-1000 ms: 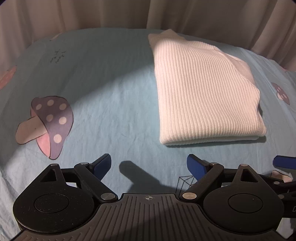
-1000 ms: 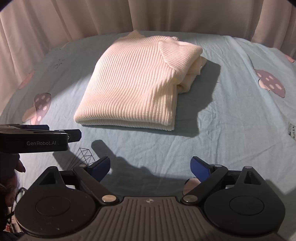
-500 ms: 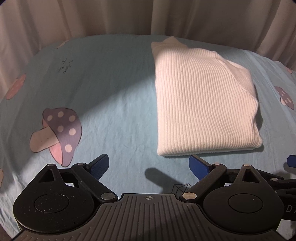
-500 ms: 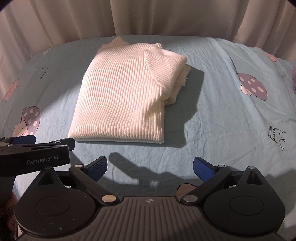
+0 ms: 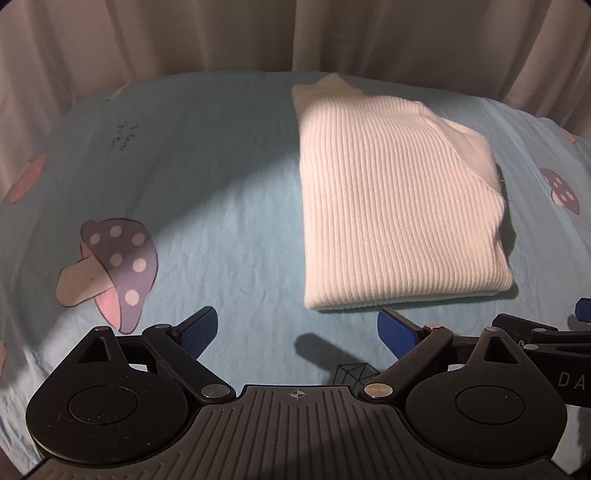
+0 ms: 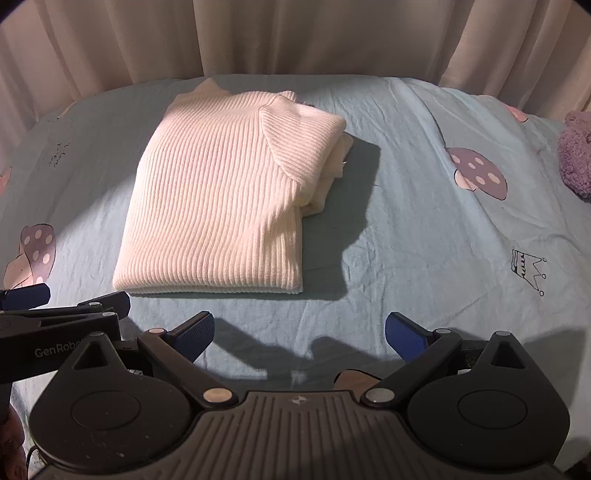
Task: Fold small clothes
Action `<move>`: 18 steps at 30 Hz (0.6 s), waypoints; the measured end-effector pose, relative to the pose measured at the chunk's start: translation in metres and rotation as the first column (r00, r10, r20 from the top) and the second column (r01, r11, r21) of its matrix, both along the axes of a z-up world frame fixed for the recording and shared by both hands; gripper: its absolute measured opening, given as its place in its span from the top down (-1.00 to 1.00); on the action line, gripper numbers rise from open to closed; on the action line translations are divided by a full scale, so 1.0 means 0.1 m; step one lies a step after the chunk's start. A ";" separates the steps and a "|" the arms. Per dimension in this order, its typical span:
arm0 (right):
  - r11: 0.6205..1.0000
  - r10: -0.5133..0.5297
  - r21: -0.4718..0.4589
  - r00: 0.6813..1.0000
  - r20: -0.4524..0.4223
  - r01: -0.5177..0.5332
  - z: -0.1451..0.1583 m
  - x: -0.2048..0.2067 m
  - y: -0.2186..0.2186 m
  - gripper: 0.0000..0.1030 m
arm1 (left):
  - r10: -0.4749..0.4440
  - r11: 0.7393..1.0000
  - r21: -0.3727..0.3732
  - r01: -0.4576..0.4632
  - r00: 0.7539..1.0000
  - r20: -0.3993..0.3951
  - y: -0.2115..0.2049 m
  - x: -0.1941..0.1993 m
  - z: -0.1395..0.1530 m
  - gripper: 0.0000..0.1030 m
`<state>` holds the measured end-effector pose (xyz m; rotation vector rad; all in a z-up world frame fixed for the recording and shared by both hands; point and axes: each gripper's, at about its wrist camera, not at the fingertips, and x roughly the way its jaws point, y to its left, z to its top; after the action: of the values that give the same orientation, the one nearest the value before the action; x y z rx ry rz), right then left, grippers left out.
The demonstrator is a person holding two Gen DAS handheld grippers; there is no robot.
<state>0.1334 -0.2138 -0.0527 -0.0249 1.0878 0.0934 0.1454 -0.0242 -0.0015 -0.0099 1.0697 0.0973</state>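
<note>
Caught a cream ribbed sweater (image 5: 399,206) lying folded into a tidy rectangle on the pale blue bed sheet (image 5: 221,184), right of centre in the left wrist view and upper left of centre in the right wrist view. Showed the left claw (image 5: 297,326) and the right claw (image 6: 300,334) low at the bottom of their frames, both spread wide and holding nothing, blue pads well apart and short of the sweater's near hem. Judged the fold close to done, with only a tidy-up left: found looser inner layers bulging from under the top panel along the sweater's right edge in the right wrist view. Seemed to call for a light pinch on that bulge alone, tucking it inward under the ribbed top while steadying the opposite edge, and for keeping the pads off the sheet so as not to drag wrinkles or skew the stack. Read "GenRobo" in pale letters on the side of the left claw at the lower left of the right wrist view, the rest cut off, and "DA" on the dark body at the lower right edge of the left wrist view. Could not make out the small dark scribble print (image 5: 122,136) at upper left. Also took in a spotted mushroom print (image 5: 110,266), a crown print (image 6: 526,269), a purple fluffy item (image 6: 576,155) at the right edge, and a beige curtain (image 5: 221,33) behind.
</note>
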 end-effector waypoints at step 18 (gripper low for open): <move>1.000 -0.022 -0.002 1.000 0.004 0.022 0.02 0.03 -0.03 -0.92 | -0.019 1.000 -0.013 0.020 1.000 0.003 -0.05 0.03 0.03 -0.88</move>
<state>0.1369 -0.2166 -0.0505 -0.0152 1.0839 0.0718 0.1486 -0.0296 0.0018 -0.0112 1.0675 0.0728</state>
